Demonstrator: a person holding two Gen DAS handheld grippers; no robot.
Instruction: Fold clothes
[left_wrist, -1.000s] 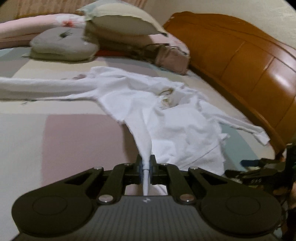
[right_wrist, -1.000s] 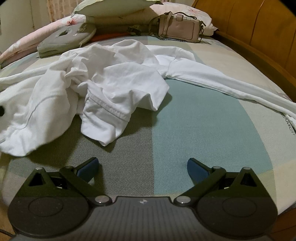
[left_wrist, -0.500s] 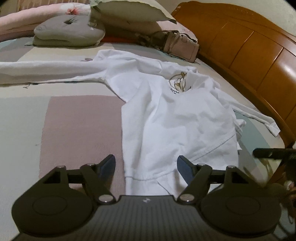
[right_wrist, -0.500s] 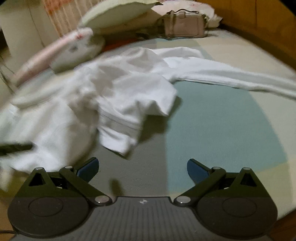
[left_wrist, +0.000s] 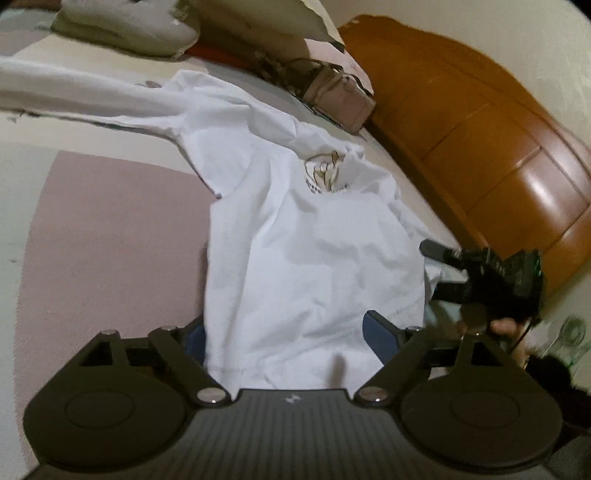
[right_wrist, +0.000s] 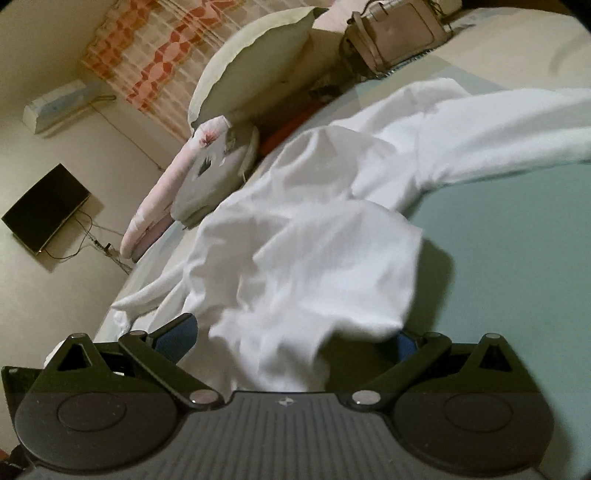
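Shirt (left_wrist: 295, 258), white and long-sleeved, lies spread on the bed (left_wrist: 110, 240), its hem nearest, one sleeve stretched far left. Left tongs (left_wrist: 284, 336) have just been opening; their blue pads stand wide on either side of the hem, not pressing it. Right tongs (right_wrist: 295, 339) are spread wide too, bunched cloth of the shirt lying loose between the pads. A pink handbag (left_wrist: 343, 99) sits far off by the wooden headboard (left_wrist: 480, 140), beside pillows (right_wrist: 251, 59).
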